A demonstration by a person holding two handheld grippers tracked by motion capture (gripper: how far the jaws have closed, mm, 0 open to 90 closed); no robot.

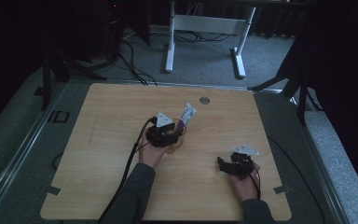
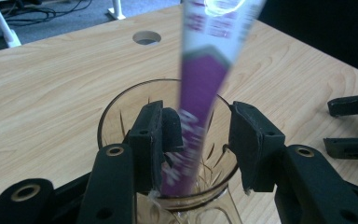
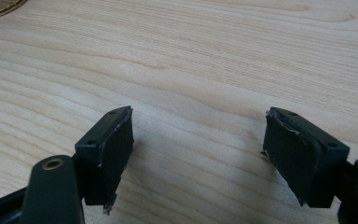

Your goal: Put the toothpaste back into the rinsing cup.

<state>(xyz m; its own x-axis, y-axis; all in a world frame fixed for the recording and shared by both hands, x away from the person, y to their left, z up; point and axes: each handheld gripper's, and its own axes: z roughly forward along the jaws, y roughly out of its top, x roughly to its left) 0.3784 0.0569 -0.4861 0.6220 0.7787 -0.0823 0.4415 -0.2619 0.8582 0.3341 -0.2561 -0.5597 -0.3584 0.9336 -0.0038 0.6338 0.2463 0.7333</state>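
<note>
We see the left gripper (image 2: 196, 140) over a cut glass (image 2: 121, 109) near the table (image 1: 102, 121) centre, jaws spread beside an upright purple-and-white packet (image 2: 198, 88) standing in it. The right gripper (image 3: 198, 149) gapes empty, low over bare wood near the front right edge.

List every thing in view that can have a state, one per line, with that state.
Glass: upright on the table, holding a tube.
Purple and white tube: standing in the glass, leaning, top end sticking out above the rim.
Left gripper: jaws open on either side of the tube, over the glass mouth.
Right gripper: jaws open, empty, low over bare wood.
Table: round hole near the far edge, uncovered.
</note>
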